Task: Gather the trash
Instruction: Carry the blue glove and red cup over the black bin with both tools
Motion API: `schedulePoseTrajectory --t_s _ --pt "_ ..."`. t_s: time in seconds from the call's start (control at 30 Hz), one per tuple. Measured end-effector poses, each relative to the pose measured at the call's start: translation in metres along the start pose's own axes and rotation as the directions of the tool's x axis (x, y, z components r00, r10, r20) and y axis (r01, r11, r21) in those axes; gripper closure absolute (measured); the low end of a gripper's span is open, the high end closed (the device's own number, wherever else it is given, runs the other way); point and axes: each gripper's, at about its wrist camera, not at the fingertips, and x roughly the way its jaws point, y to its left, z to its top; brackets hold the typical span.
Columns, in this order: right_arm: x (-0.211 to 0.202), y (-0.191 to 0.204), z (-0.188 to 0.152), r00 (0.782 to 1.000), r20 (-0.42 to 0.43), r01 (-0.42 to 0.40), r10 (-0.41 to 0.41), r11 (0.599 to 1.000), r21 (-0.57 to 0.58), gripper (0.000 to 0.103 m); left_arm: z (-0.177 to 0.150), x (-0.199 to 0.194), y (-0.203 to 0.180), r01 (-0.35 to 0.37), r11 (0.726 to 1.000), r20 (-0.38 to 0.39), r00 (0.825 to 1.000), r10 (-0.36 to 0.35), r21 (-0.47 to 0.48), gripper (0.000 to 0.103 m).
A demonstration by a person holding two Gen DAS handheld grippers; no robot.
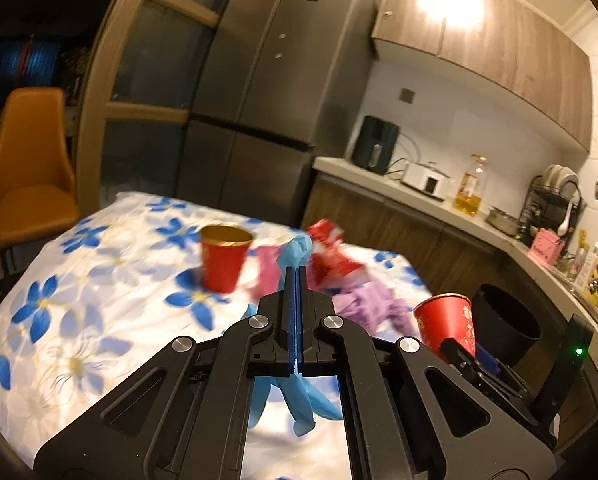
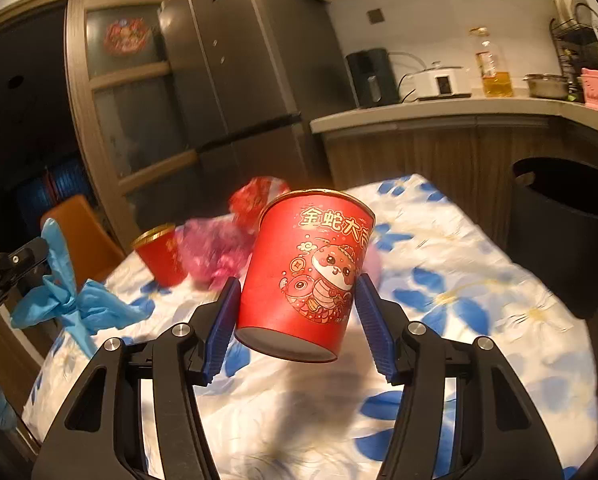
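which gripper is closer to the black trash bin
Right. The right gripper, holding a red cup, is just beside the black bin; the left gripper, clamping a blue glove, sits farther off over the table.

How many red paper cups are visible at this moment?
2. One red paper cup is lifted between the right gripper pads, tilted; the other cup stands upright on the floral tablecloth. More may be hidden behind the crumpled wrappers.
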Motion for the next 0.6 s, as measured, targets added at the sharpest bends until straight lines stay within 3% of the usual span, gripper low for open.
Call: schedulePoseTrajectory --t_s 0.33,0.6 --pt "-0.038 -0.04 0.024 0.993 0.098 0.069 -0.072 0.997 0.035 0.046 0.012 0.017 -0.071 0.136 0.988 0.006 0.991 -0.137 0.075 0.103" --pt "-0.061 -0.074 0.037 0.976 0.155 0.144 -0.153 0.987 0.067 0.046 0.013 0.04 -0.137 0.269 0.956 -0.021 0.963 -0.268 0.12 0.103"
